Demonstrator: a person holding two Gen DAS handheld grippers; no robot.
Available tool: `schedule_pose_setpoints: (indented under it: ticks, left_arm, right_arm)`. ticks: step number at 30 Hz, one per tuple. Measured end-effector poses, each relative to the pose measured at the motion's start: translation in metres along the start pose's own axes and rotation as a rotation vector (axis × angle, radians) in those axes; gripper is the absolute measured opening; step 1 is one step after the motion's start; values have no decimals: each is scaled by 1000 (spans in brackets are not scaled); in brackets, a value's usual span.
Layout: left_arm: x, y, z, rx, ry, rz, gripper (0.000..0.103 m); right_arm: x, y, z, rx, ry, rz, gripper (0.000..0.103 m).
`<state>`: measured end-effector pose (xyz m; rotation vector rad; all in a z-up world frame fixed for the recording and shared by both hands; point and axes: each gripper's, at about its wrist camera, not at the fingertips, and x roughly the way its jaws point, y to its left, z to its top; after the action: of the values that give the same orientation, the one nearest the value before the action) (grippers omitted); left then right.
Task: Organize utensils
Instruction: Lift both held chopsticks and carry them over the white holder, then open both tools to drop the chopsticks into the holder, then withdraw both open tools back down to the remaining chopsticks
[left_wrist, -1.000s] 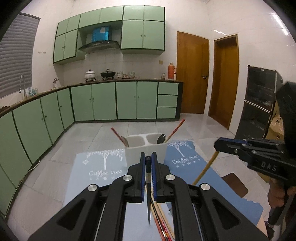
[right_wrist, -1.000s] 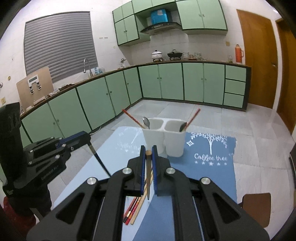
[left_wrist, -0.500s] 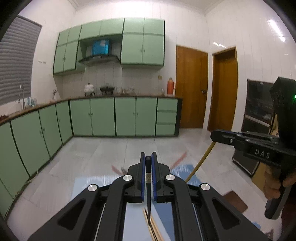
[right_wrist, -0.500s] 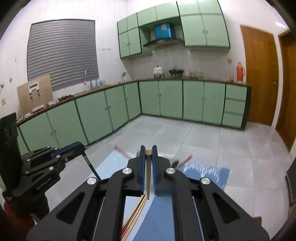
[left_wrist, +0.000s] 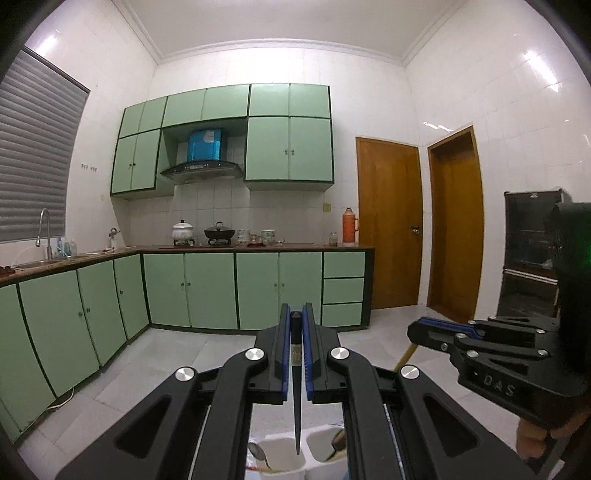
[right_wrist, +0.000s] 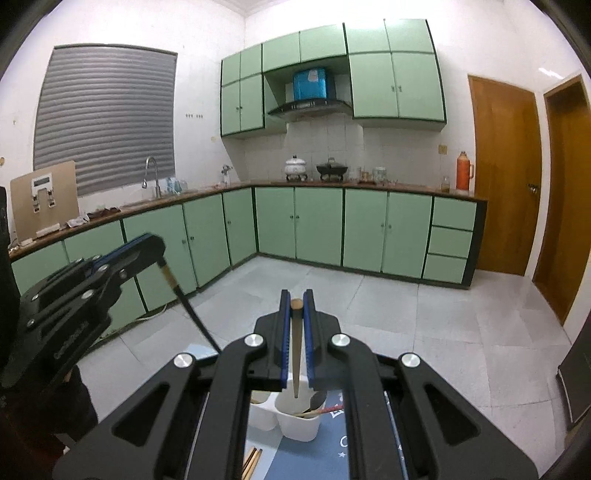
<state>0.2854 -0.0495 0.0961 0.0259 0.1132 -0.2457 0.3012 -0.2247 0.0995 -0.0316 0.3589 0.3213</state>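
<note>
A black chopstick (left_wrist: 296, 391) hangs tip-down, pinched between the pressed-together pads of the left gripper (left_wrist: 296, 321); its tip hovers over the divider of the white holder (left_wrist: 284, 448), apart from the rim. A wooden chopstick (right_wrist: 296, 347) is pinched the same way in the right gripper (right_wrist: 296, 306), its tip just above the holder's right compartment (right_wrist: 297, 419), which already has a spoon and chopsticks leaning in it. More chopsticks (right_wrist: 251, 461) lie on the blue mat (right_wrist: 317, 452) in front of the holder. The two grippers sit side by side, near but apart. Beyond the holder, open tiled floor (right_wrist: 424, 317) runs to the green cabinets (right_wrist: 317, 227) and the wooden doors (left_wrist: 388, 229).
</note>
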Motion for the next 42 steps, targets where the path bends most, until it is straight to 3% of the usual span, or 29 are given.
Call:
schedule_pose_setpoints:
  ticks: [9,15,19,27,30,36,42]
  left_arm:
    - [68,18,-64,-33,203,8,6]
    - [78,23,-88,-51,282,6,8]
    - [63,28,-82,-61,269,10,20]
    - [-6,31,-61,-75,182,27,44]
    - [-41,29,-67,-84,167,33,49]
    - [-82,24,-95,-83,212,47,56]
    - [-104,12,-149,-69,332,45,58]
  right_arm:
    - [58,-12,-40,49,124,21,6]
    - [76,-12,-57,75,182,40,10]
    - [64,-14,-54,79,151,23,14]
    - [-1,-24,-59,79,35,-43,63]
    - [-26,-28,-75,96,12,-53,71]
    - [-63,-18,-123,115,36,-71,81]
    - [-80,6,-178,124,85,-81,86]
